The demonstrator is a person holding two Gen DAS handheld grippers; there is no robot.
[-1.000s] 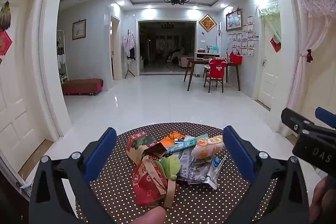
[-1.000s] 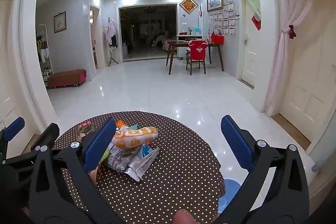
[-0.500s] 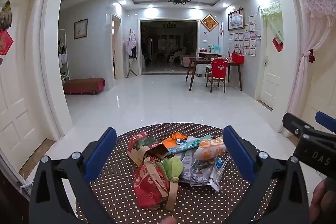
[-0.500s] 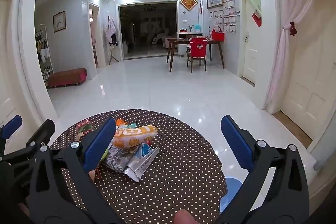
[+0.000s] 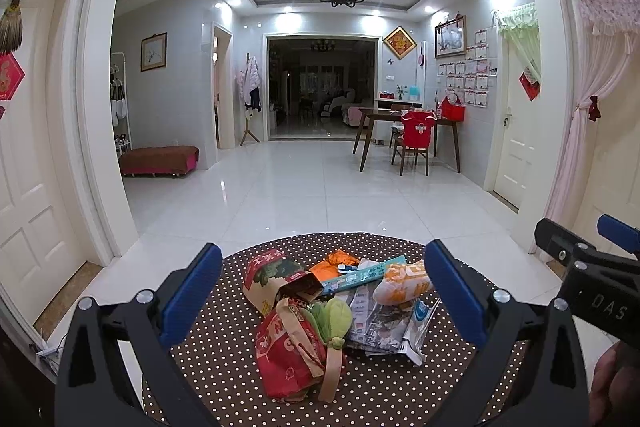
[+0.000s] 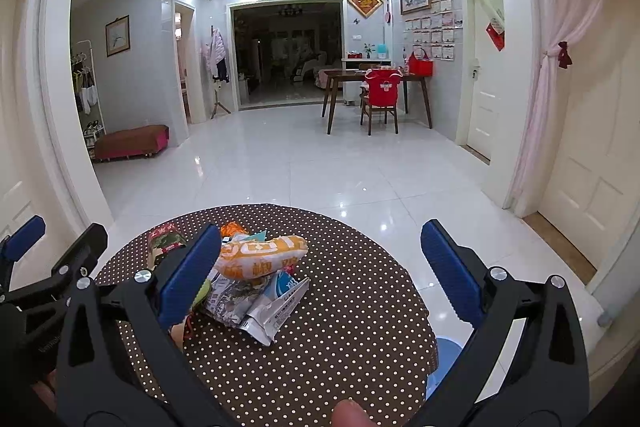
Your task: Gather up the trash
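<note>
A pile of trash lies on a round table with a brown polka-dot cloth (image 5: 224,359) (image 6: 340,327). It holds a red paper bag (image 5: 286,355), a green crumpled piece (image 5: 334,315), an orange snack packet (image 5: 402,285) (image 6: 260,257), a carton with a red top (image 5: 272,275), a teal wrapper (image 5: 362,275) and silver foil wrappers (image 5: 384,327) (image 6: 256,307). My left gripper (image 5: 320,291) is open and empty, above the pile's near side. My right gripper (image 6: 318,271) is open and empty, to the right of the pile.
A blue bin (image 6: 444,359) shows below the table's right edge. White tiled floor (image 5: 320,187) stretches beyond the table. A wooden table with a red-covered chair (image 5: 416,139) stands far right, a red bench (image 5: 158,159) far left. White doors flank both sides.
Both grippers have edged slightly forward and the view has shifted a little; the trash pile has not moved and both grippers stay open.
</note>
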